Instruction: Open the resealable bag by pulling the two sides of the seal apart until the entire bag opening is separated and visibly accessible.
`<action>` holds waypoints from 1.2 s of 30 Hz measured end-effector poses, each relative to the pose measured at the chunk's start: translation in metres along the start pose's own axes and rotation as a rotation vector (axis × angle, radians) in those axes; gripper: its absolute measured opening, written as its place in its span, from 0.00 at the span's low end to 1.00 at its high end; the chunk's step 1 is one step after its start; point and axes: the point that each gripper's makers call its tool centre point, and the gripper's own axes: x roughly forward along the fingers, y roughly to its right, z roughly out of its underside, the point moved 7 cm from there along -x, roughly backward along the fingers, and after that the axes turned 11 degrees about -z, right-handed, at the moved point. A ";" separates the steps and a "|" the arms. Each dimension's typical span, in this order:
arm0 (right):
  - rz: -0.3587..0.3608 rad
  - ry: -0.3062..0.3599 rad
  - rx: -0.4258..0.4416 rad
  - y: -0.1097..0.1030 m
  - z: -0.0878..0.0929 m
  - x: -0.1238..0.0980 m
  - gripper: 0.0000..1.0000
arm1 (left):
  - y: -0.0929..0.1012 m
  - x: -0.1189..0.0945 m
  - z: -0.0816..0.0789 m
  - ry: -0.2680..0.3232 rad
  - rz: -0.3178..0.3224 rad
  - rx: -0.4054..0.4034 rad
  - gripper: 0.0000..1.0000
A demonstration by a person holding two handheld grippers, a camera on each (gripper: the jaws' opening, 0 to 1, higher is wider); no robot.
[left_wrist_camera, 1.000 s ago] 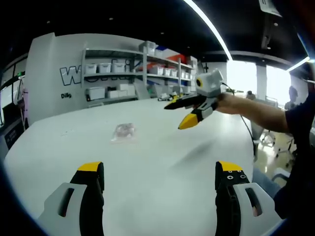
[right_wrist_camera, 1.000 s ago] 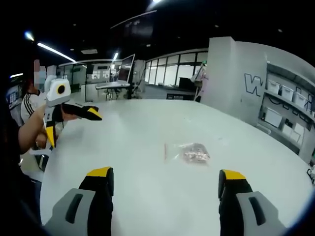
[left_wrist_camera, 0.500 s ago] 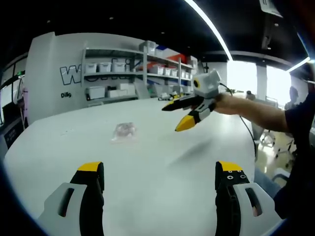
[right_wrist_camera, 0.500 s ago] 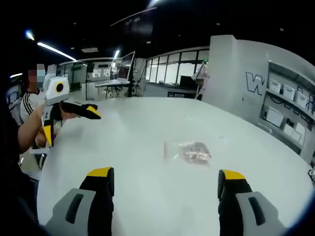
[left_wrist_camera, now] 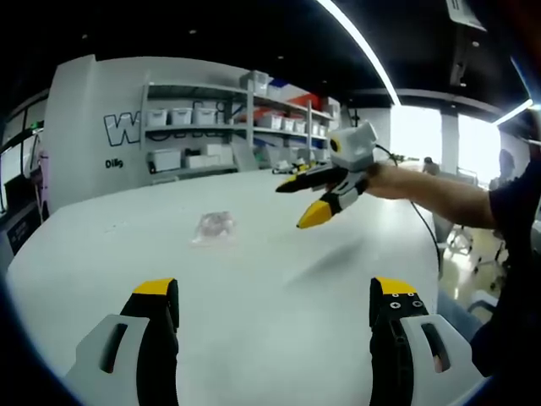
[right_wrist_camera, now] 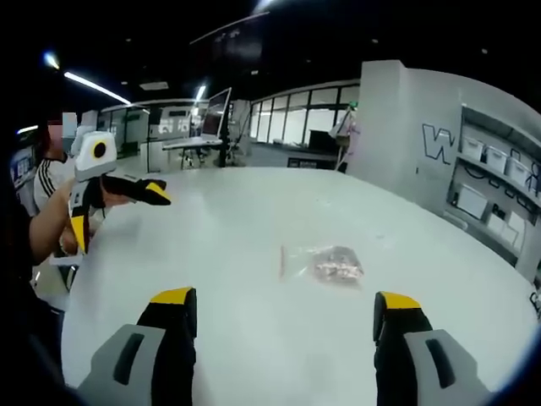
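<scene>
One clear plastic resealable bag (right_wrist_camera: 325,263) of pinkish bits lies on the white counter (right_wrist_camera: 237,220); left gripper (left_wrist_camera: 264,298) and right gripper (right_wrist_camera: 285,309) fingers spread wide, holding nothing, bag at twelve o'clock.

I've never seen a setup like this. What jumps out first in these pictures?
A small clear resealable bag with pinkish bits inside lies alone, flat on the big white table. The yellow-tipped jaws of the right hand-held gripper stand open just short of it. In the left gripper view, that same gripper hangs over the table at the right, beyond the open left hand-held gripper.

Cut-off "Wo" lettering on white wall (left_wrist_camera: 93,110)
</scene>
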 end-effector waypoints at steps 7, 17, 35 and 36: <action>-0.004 -0.003 -0.006 0.001 0.000 0.003 0.87 | 0.000 0.002 0.001 -0.006 0.001 0.002 0.93; -0.012 -0.001 -0.003 0.003 0.001 0.007 0.86 | 0.001 0.005 0.003 -0.011 0.001 0.003 0.92; -0.018 -0.008 -0.007 0.008 0.001 0.013 0.86 | 0.000 0.009 0.006 -0.017 0.001 0.003 0.92; -0.019 -0.008 -0.004 0.008 0.001 0.014 0.86 | 0.000 0.009 0.006 -0.019 0.001 0.003 0.92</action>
